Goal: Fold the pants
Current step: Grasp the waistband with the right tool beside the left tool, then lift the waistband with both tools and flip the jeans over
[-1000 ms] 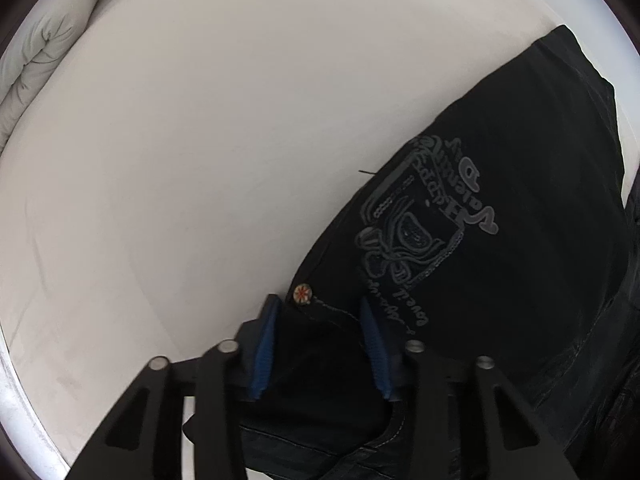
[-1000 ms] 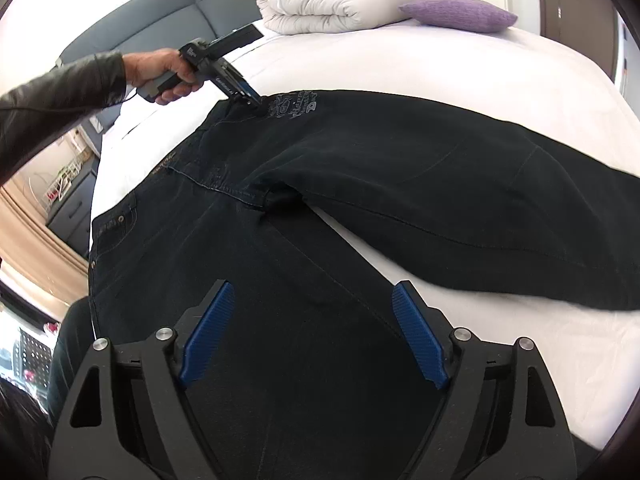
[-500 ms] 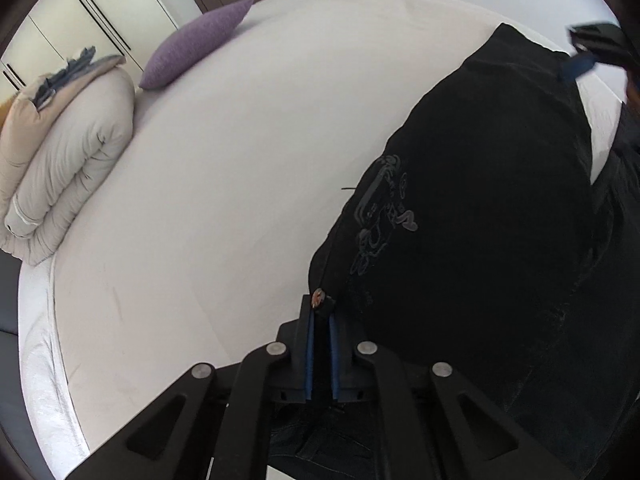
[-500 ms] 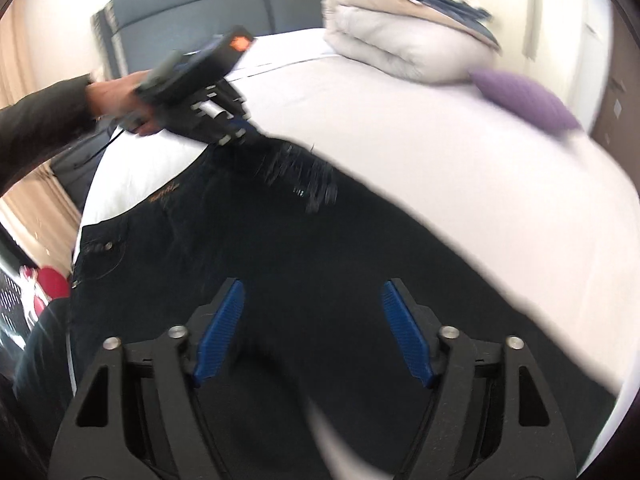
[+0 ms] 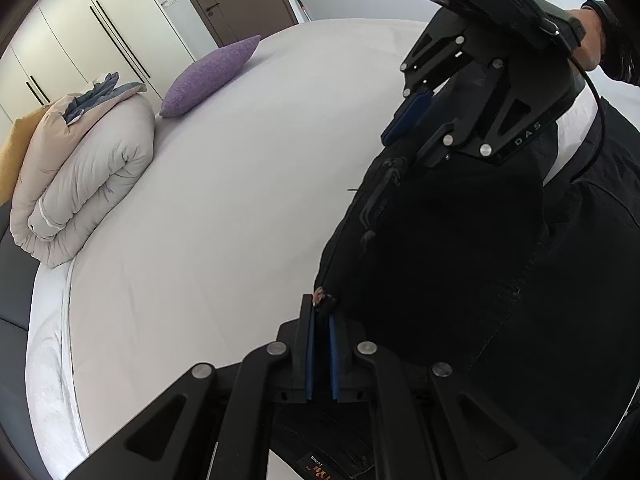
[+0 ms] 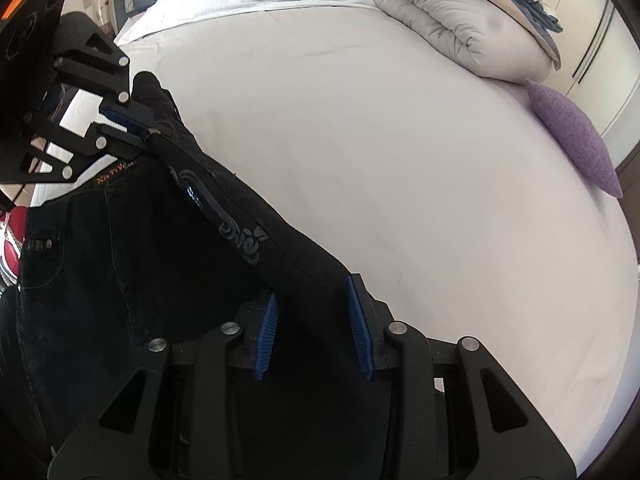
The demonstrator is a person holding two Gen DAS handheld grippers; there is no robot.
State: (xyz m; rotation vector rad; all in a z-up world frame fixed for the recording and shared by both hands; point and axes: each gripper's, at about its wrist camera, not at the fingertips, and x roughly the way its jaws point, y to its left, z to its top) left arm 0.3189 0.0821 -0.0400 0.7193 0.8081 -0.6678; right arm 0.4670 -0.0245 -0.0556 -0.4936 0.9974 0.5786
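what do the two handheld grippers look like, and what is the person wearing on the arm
Both the left gripper and right gripper have black skeletal frames with silver bolts and ribbed blue pads. The right one shows an orange patch, a green light, "DAS" lettering and a black cable. The sleeve is dark.

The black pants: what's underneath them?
Under the black pants lies the white bed sheet, visible all around them. Whatever lies directly beneath the cloth is covered.

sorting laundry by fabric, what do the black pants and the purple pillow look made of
Black pants: they look like heavy denim, matte; contrast seam stitching, a metal rivet and a waistband label point to jeans. Purple pillow: seemingly a coarse woven, slightly heathered cloth with a matte, nubby surface; the exact fibre cannot be told.
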